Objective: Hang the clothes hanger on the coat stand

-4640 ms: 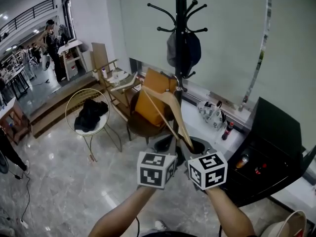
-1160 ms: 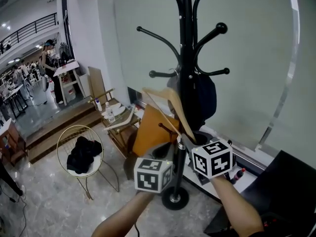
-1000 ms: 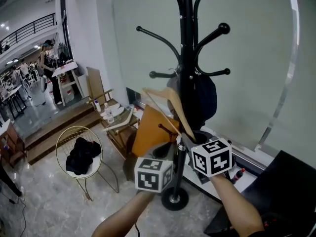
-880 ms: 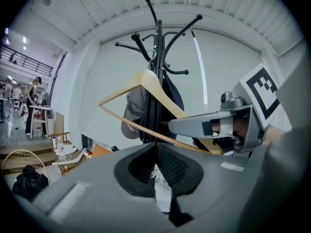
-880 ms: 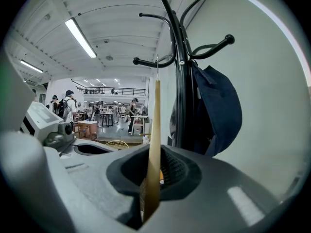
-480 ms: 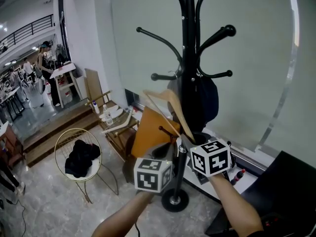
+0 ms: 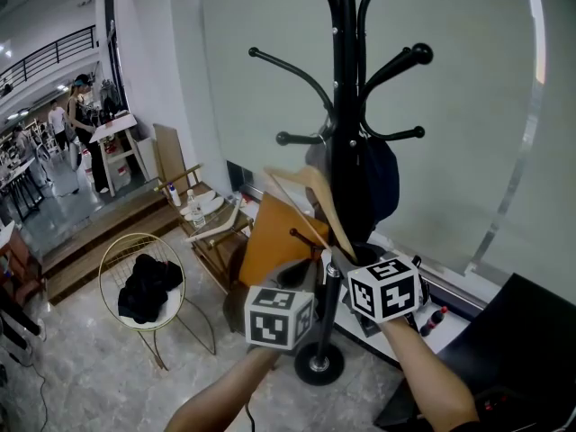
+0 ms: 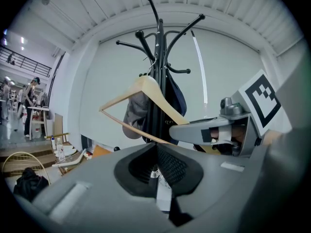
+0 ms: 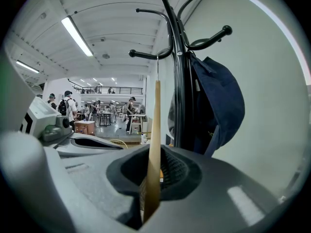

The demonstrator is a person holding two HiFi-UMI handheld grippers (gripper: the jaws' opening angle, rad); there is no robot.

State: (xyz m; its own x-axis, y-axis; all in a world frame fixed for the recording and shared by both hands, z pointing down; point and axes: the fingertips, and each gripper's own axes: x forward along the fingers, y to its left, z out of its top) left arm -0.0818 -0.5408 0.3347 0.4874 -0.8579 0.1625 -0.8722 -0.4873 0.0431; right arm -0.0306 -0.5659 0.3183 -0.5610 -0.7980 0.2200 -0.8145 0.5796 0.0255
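A wooden hanger [image 7: 310, 196] is held up close in front of the black coat stand [image 7: 340, 106]. My right gripper [image 7: 349, 252] is shut on the hanger's lower end. In the right gripper view the hanger [image 9: 154, 144] stands edge-on between the jaws of that gripper [image 9: 150, 191], and its wire hook reaches a peg of the stand [image 9: 180, 81]; whether it hangs there I cannot tell. My left gripper [image 7: 297, 282] is just left of it, below the hanger's bar [image 8: 131, 125]. The left gripper [image 8: 158, 181] has its jaws a little apart with nothing between them.
A dark blue cap [image 9: 218, 106] hangs on the stand. Left of the stand's base are a wooden chair with an orange cushion [image 7: 270, 232] and a gold wire chair [image 7: 117, 255] holding black cloth. A black cabinet [image 7: 531, 331] is at lower right. People stand far left.
Since the earliest frame both grippers have lifted the hanger up to the stand's pegs. Over the last second they have hardly moved.
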